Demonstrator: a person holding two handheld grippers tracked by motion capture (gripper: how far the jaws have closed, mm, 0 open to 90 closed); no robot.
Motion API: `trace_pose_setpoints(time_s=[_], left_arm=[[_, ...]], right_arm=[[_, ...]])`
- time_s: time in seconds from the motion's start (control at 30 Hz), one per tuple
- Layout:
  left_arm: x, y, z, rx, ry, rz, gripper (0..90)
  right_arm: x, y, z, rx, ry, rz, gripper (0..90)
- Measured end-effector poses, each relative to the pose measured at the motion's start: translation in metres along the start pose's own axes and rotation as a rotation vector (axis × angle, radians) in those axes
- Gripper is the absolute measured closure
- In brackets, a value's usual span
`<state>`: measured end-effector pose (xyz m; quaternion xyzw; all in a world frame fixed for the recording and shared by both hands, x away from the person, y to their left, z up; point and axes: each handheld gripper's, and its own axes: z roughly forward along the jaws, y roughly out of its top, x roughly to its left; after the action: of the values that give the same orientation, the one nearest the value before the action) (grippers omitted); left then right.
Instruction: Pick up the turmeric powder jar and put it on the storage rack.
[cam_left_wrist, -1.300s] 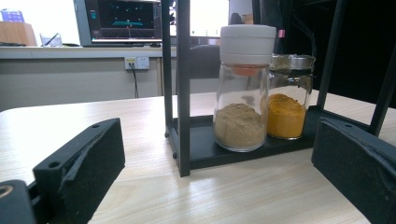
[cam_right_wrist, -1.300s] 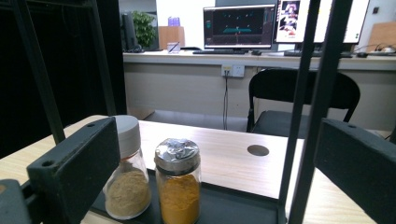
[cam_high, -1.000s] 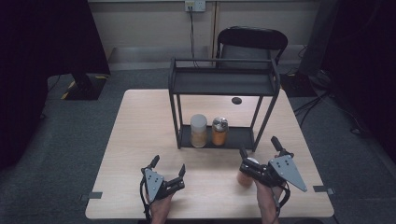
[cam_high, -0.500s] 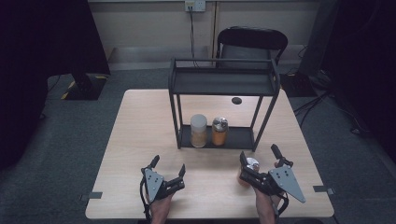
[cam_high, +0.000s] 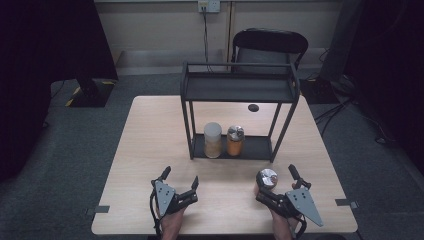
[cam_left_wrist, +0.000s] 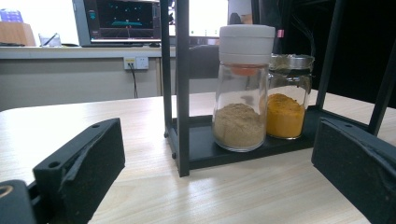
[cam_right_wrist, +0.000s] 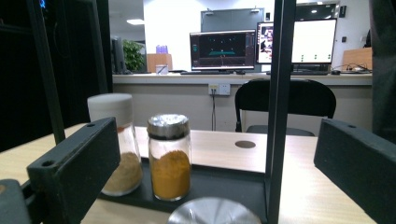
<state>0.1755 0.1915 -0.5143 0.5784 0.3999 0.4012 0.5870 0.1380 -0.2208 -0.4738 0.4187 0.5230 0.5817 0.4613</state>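
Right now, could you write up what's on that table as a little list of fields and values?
table: light wood, with a dark round spot behind the rack
rack: black two-level metal shelf, top level bare
white-capped jar: on the bottom level, brownish powder inside
metal-lidded jar: beside it on the same level, orange powder inside
third jar: shiny lid, on the table in front of the rack, between the right gripper's jaws
left gripper: jaws apart, holding nothing
right gripper: jaws apart around the third jar

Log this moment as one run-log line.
left hand-held gripper: open, empty, on table | right hand-held gripper: open around silver-lidded jar, not clamped | rack: white-capped jar, orange spice jar on lower shelf
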Motion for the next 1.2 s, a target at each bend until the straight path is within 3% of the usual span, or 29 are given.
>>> trace_pose_setpoints(time_s=[0.3,0.67,1.2], left_arm=[[0.0,0.0,0.0,-0.001,0.001,-0.001,2.1],[0.0,-0.001,0.0,-0.003,0.001,-0.001,2.0],[0.0,0.0,0.0,-0.002,0.001,-0.001,2.0]], right_arm=[[0.005,-0.007,-0.005,0.051,-0.047,-0.008,0.0],[0.002,-0.021,-0.012,0.057,-0.03,0.0,0.0],[0.005,-0.034,-0.009,0.111,-0.041,-0.014,0.0]])
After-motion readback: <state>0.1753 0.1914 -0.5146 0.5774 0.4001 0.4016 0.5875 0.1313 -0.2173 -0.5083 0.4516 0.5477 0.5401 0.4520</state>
